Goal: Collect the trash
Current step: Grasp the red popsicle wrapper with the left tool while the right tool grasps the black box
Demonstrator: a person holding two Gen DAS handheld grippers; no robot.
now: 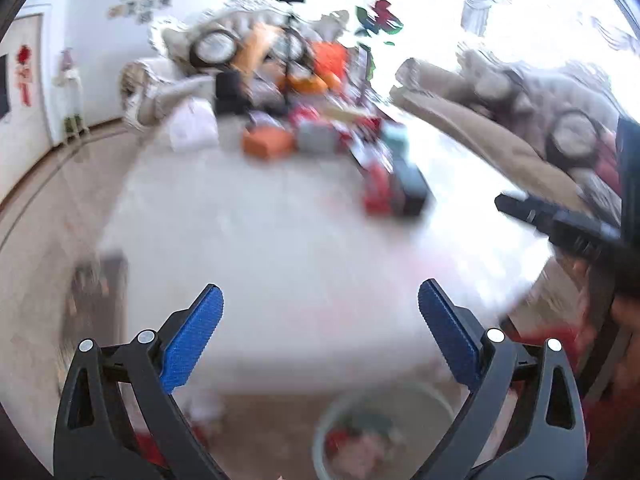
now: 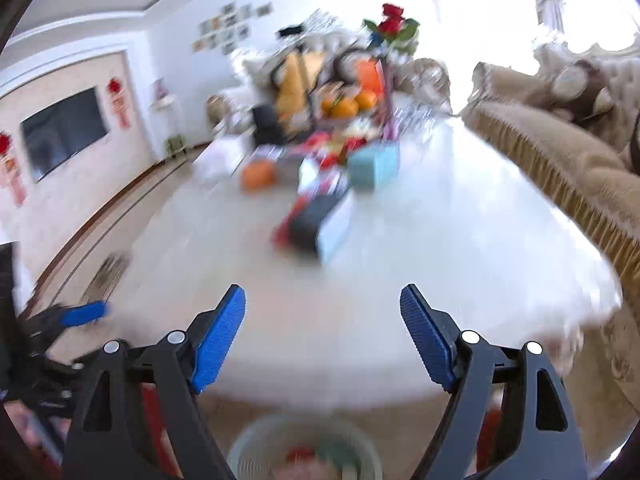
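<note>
your view is blurred in both cameras. the pale surface (image 2: 400, 280) fills most of the scene, running away from you toward the far sofa (image 2: 560, 152) on the right. on its far half sits a clutter of boxes (image 2: 316, 224), a teal box (image 2: 374, 166) and oranges (image 2: 344, 106), too smeared to sort into trash or not. below the near edge of the surface, on the floor, stands the bin (image 1: 384, 432), with red and pale scraps inside it; it also shows at the bottom of the right view. your left tongs (image 1: 320, 332) are released, pads spread wide with nothing between them, above the bin and the near edge. your right tongs (image 2: 322, 330) are likewise released and hold nothing, hanging just above the bin.
</note>
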